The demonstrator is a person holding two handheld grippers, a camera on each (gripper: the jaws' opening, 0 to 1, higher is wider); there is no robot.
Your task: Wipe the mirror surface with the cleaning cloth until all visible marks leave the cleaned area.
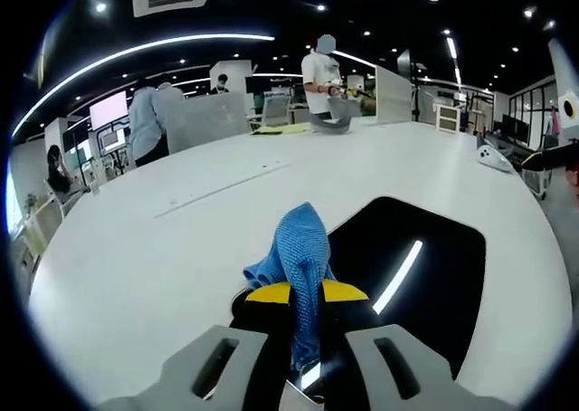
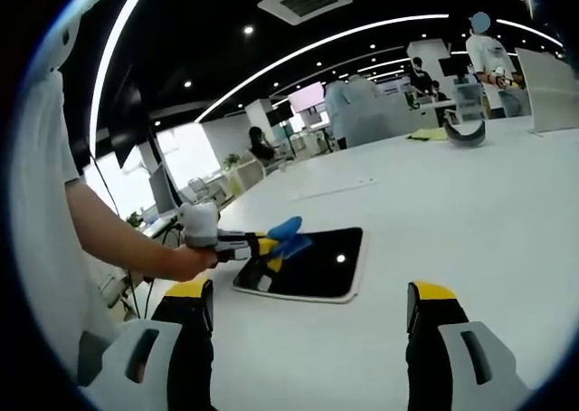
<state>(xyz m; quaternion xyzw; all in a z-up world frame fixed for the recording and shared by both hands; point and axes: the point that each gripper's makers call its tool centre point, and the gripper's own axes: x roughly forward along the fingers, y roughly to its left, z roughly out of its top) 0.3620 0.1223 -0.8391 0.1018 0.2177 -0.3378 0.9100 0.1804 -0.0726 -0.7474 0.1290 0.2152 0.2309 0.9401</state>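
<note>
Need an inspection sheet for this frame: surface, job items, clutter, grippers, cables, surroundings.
Surface: white table, broad, mostly bare.
Job's things: mirror lies flat on the table, dark, reflecting ceiling lights; marks cannot be told. Blue cloth is bunched and pinched in the left gripper.
Clutter: grey curved object and yellow item at the table's far side.
Grippers: left gripper shut on the cloth, over the mirror's near end; right gripper open, apart from the mirror, holding nothing.
Cables: nothing seen on the table.
Surroundings: open office, ceiling light strips, monitors, several people standing beyond the table.
</note>
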